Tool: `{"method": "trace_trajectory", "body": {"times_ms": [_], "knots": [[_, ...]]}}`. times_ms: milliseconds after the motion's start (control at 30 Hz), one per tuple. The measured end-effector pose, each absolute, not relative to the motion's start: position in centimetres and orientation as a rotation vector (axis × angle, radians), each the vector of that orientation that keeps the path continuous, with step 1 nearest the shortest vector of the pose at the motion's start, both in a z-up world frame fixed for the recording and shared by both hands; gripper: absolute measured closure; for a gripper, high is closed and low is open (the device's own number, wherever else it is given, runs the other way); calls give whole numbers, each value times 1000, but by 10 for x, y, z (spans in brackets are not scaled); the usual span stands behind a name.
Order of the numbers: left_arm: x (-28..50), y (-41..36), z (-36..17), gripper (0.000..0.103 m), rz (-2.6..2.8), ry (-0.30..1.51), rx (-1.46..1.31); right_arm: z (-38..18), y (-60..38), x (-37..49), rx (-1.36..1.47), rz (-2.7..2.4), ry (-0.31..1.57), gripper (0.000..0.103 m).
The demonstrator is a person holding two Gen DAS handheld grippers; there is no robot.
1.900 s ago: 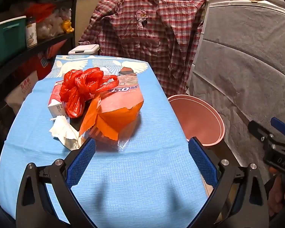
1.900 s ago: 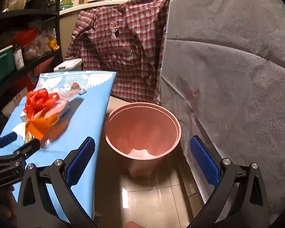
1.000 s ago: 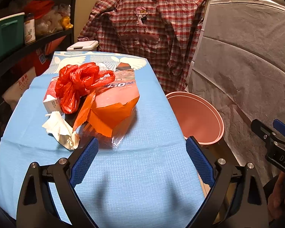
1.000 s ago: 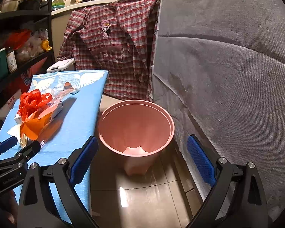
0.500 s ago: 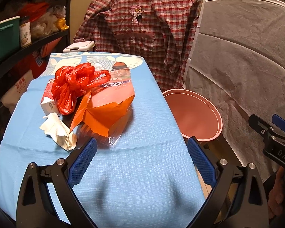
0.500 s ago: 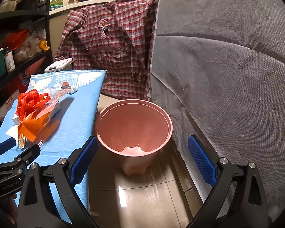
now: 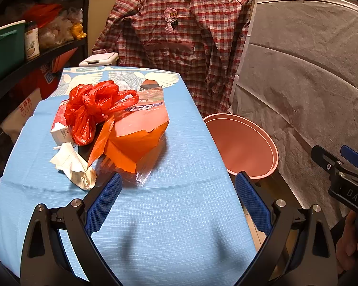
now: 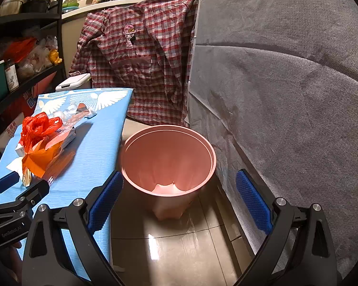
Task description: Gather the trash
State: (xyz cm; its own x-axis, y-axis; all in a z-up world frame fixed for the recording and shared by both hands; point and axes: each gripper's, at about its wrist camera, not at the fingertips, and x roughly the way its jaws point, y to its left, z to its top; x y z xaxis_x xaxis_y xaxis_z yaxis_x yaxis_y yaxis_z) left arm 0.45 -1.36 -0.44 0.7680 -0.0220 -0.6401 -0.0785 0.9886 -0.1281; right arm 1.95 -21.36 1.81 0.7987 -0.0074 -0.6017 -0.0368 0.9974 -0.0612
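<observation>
While wide open, left gripper point(image 7: 177, 200) and right gripper point(image 8: 177, 199) empty.

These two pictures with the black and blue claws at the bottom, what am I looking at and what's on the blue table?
Those claws are hand-held grippers, one in each of a person's hands, each with a camera looking along its fingers. The left gripper faces the blue table; the right gripper faces a pink bin on the floor beside it. On the table lies a heap of trash: a red plastic bag, an orange wrapper, a small carton and crumpled paper. Both grippers are open and hold nothing.
</observation>
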Motion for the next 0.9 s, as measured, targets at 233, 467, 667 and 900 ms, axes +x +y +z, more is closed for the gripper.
{"method": "trace_trajectory", "body": {"times_ms": [233,467,667,900], "knots": [[4,-15,-3,10,29,693,-150,18,-214,20,-71,15,645,9],[4,-16,-3,10,27,691,-147,18,-214,19,-71,16,644,9],[4,-16,-3,10,27,691,-148,18,-212,18,-72,15,645,9],[4,-18,-2,10,25,690,-145,18,-213,18,-70,15,646,9]]}}
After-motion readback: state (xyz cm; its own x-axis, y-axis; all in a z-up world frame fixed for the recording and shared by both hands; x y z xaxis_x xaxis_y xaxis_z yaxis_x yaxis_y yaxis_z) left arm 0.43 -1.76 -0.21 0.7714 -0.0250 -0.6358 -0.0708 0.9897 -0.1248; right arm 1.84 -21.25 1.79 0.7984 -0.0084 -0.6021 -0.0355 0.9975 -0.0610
